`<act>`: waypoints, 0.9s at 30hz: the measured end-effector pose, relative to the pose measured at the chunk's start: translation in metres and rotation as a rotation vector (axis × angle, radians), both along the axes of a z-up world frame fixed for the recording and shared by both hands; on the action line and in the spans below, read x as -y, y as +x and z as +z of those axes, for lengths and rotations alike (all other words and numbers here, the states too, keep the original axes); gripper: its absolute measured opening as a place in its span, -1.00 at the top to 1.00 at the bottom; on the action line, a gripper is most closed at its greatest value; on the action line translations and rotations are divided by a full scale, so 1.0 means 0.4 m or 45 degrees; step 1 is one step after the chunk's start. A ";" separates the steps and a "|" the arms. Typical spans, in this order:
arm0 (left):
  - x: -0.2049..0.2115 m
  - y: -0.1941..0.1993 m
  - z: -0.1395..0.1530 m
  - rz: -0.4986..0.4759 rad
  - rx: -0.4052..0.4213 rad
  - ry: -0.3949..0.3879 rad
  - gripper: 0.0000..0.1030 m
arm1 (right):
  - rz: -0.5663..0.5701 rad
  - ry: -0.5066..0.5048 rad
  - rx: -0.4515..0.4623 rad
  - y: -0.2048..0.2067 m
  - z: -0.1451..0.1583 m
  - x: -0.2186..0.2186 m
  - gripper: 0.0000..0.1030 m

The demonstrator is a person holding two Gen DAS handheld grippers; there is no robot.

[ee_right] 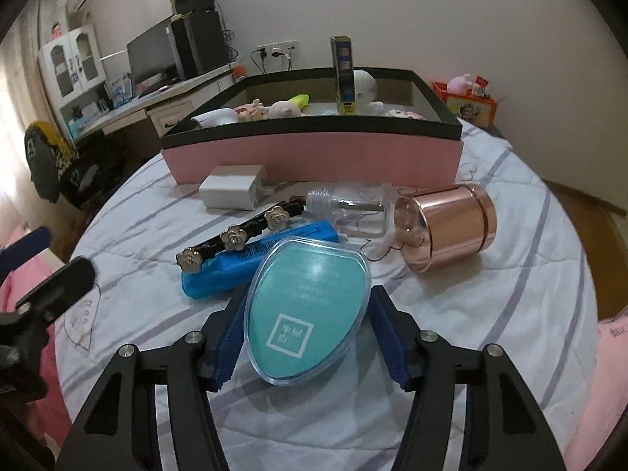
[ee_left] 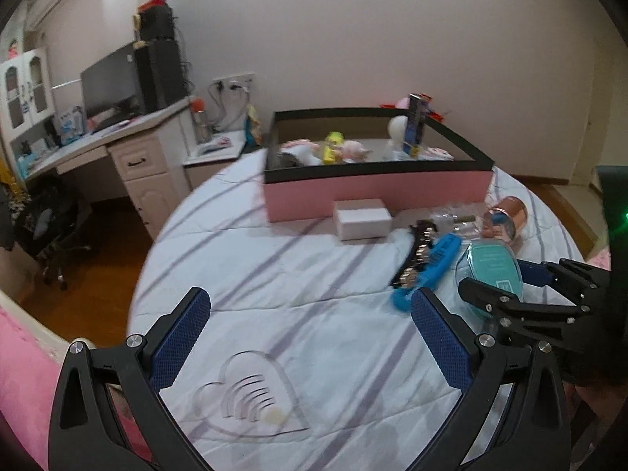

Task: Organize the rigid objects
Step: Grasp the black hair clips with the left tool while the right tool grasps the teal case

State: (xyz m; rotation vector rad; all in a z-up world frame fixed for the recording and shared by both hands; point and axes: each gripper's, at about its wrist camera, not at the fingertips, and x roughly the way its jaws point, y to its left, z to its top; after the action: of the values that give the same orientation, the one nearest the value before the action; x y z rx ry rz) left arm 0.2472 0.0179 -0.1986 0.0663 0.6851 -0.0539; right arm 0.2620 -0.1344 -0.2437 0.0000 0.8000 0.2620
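Your bed (ee_left: 314,314) runs out to a rounded edge on the left, with wood floor below it and a pink border nearest you. The box (ee_left: 376,190) sits at the far side, its pink wall facing you and its black rim open on top, already holding small items. Between the box and your grippers the clutter bunches to the right: charger (ee_right: 231,190) just beside the box wall, clear bottle (ee_right: 353,212), copper cap (ee_right: 451,227) lying on its side, blue tube (ee_right: 251,261) with the flower clip (ee_right: 235,235) resting against it. To the left of these the sheet is open.

Your right gripper (ee_right: 308,324) is closed on the teal case (ee_right: 308,310), pads against both of its long sides. Your left gripper (ee_left: 310,337) hangs spread wide over bare sheet, holding nothing.

Only the left view shows the clear heart plaque (ee_left: 251,396) lying beneath it; only the right view shows the clip's three flowers clearly.
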 end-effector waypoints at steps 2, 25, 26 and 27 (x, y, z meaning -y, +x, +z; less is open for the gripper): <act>0.020 0.015 -0.008 -0.038 -0.019 -0.018 -1.00 | -0.019 -0.026 0.012 -0.013 0.005 0.024 -0.19; 0.106 0.229 -0.092 -0.136 -0.233 -0.196 -0.13 | -0.107 -0.035 0.016 0.026 -0.007 0.142 -0.19; 0.107 0.229 -0.093 -0.144 -0.237 -0.195 0.19 | -0.107 -0.038 0.016 0.026 -0.007 0.142 -0.19; 0.109 0.230 -0.098 -0.156 -0.250 -0.192 0.35 | -0.107 -0.039 0.015 0.027 -0.008 0.142 -0.19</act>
State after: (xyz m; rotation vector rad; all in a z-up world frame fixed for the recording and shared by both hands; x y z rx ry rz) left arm 0.3393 -0.0258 -0.2378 -0.0424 0.8705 -0.2318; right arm 0.2729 -0.1911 -0.2467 0.0034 0.7900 0.1702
